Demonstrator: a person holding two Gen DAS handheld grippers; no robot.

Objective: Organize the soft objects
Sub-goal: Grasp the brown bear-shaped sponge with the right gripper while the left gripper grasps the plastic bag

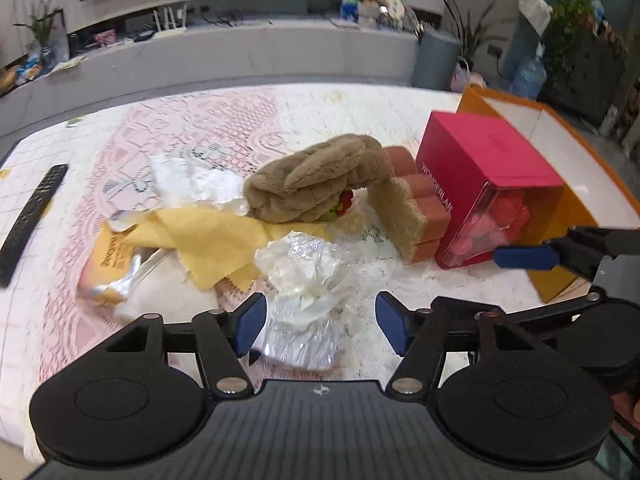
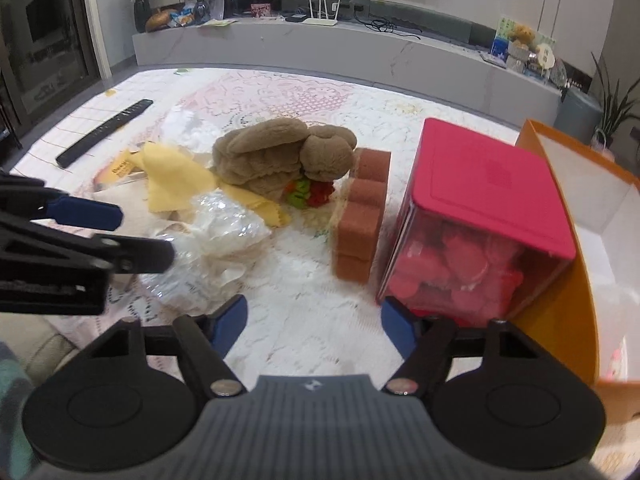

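Note:
A brown plush burger toy (image 1: 320,178) (image 2: 280,160) lies mid-table beside an orange sponge block (image 1: 424,208) (image 2: 362,216). A yellow cloth (image 1: 208,240) (image 2: 180,180) and a crinkled clear plastic bag (image 1: 308,284) (image 2: 216,248) lie in front of them. My left gripper (image 1: 320,330) is open, its blue pads either side of the plastic bag, not touching it that I can see. My right gripper (image 2: 314,330) is open and empty over bare tablecloth, just left of the pink box (image 2: 480,216) (image 1: 480,184).
An open orange box (image 1: 560,152) (image 2: 592,240) stands at the right behind the pink box. A black remote (image 1: 32,216) (image 2: 104,132) lies far left. A foil snack packet (image 1: 108,268) lies under the cloth. White crumpled plastic (image 1: 192,180) sits behind.

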